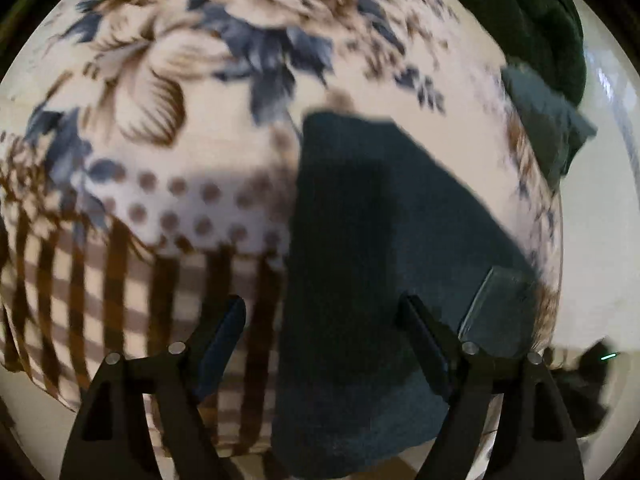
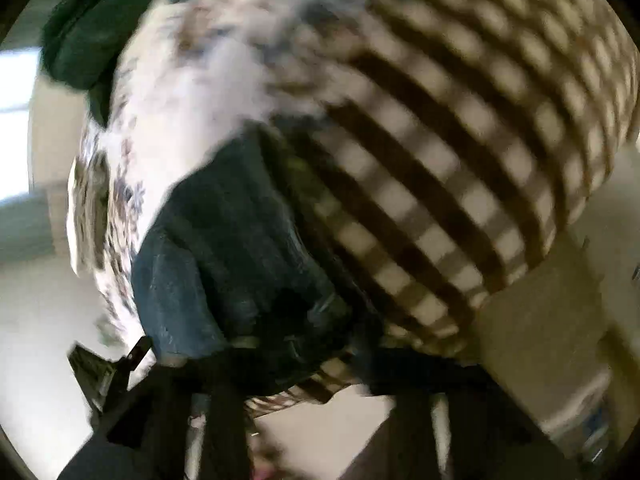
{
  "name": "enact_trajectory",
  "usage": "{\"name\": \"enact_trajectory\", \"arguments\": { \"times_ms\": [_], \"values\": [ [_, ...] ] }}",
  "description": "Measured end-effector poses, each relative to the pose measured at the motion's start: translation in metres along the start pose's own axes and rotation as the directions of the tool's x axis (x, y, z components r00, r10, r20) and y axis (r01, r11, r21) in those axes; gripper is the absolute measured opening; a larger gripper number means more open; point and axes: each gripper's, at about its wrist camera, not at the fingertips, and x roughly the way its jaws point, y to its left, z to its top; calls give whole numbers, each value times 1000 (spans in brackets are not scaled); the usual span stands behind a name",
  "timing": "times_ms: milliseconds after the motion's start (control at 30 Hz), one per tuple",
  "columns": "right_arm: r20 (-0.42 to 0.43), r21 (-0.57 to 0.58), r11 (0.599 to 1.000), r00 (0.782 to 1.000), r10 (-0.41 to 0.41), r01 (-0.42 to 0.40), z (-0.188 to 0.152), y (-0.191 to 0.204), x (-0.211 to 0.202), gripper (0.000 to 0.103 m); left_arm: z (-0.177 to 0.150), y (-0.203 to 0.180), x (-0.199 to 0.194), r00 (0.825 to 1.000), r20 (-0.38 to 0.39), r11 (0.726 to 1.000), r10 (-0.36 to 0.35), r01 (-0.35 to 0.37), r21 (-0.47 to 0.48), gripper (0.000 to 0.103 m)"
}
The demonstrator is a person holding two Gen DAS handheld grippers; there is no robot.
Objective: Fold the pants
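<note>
Dark blue jeans point(image 1: 360, 240) lie on a patterned bedspread point(image 1: 160, 120). In the left wrist view my left gripper point(image 1: 324, 320) is open and empty, its fingers point(image 1: 224, 328) spread above the near end of the jeans. In the blurred right wrist view the jeans point(image 2: 224, 248) bunch up at the near edge of the bed. My right gripper point(image 2: 280, 360) is low in that frame, with denim right at its fingers; blur hides whether it is shut on the cloth.
The bedspread has floral, dotted and brown checked parts point(image 2: 440, 160). A dark green garment point(image 1: 540, 20) lies at the far side of the bed point(image 2: 88, 20). Pale floor point(image 1: 592, 240) surrounds the bed. A dark object point(image 1: 588, 384) sits at the right.
</note>
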Motion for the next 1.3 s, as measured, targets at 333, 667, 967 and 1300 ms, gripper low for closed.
{"name": "enact_trajectory", "arguments": {
  "times_ms": [333, 667, 967, 1300],
  "values": [
    [-80, 30, 994, 992, -100, 103, -3, -17, 32, 16, 2, 6, 15, 1000, -23, 999, -11, 11, 30, 97],
    [89, 279, 923, 964, 250, -265, -27, -62, 15, 62, 1, 26, 15, 990, 4, 986, -138, 138, -89, 102],
    [-16, 209, 902, 921, 388, -377, -43, -33, 80, 70, 5, 20, 28, 990, 8, 987, -142, 142, -73, 103],
    [-21, 317, 855, 898, 440, -411, -49, -43, 95, 76, 6, 22, 30, 989, 5, 988, -146, 146, -49, 103]
  ]
}}
